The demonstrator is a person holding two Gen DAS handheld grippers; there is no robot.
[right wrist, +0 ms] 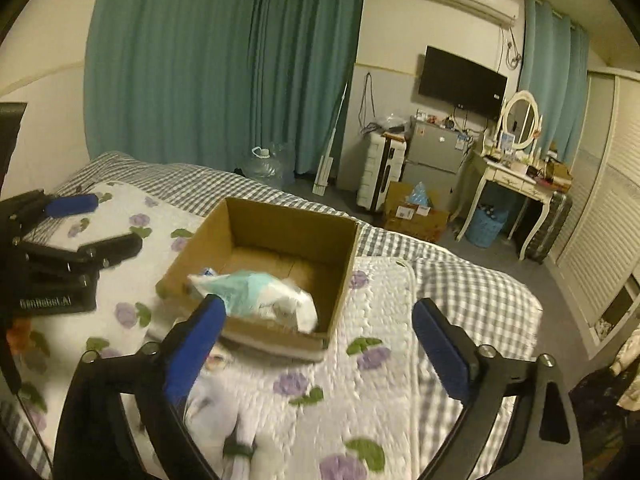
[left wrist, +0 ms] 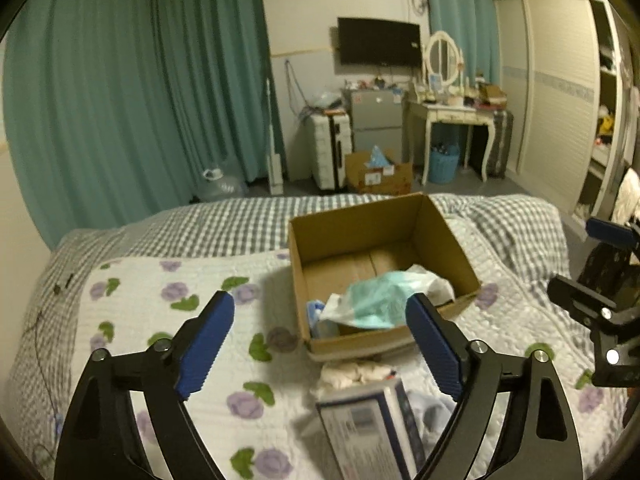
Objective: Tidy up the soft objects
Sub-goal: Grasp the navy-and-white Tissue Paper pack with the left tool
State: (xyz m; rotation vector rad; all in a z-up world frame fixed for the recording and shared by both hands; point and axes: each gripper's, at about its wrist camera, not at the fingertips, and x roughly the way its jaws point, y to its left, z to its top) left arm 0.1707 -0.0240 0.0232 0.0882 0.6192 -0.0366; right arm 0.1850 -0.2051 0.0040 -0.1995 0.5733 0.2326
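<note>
An open cardboard box [left wrist: 440,224] [right wrist: 256,220] sits on the bed. A white and teal plastic packet [left wrist: 380,296] [right wrist: 256,292] lies in it, over the near rim. A small blue item [left wrist: 316,312] is in the box's near left corner. My left gripper [left wrist: 320,336] is open and empty, just short of the box. Below it lie a white soft item [left wrist: 352,374] and a flat printed packet [left wrist: 368,428]. My right gripper [right wrist: 316,340] is open and empty, in front of the box. White cloth [right wrist: 224,412] lies under its left finger.
The bed has a floral quilt [left wrist: 160,300] [right wrist: 360,380] over a grey checked cover [left wrist: 224,224]. The right gripper shows at the left wrist view's right edge [left wrist: 600,280]; the left gripper shows at the right wrist view's left edge [right wrist: 60,248]. Beyond the bed: curtains, suitcase, fridge, dressing table.
</note>
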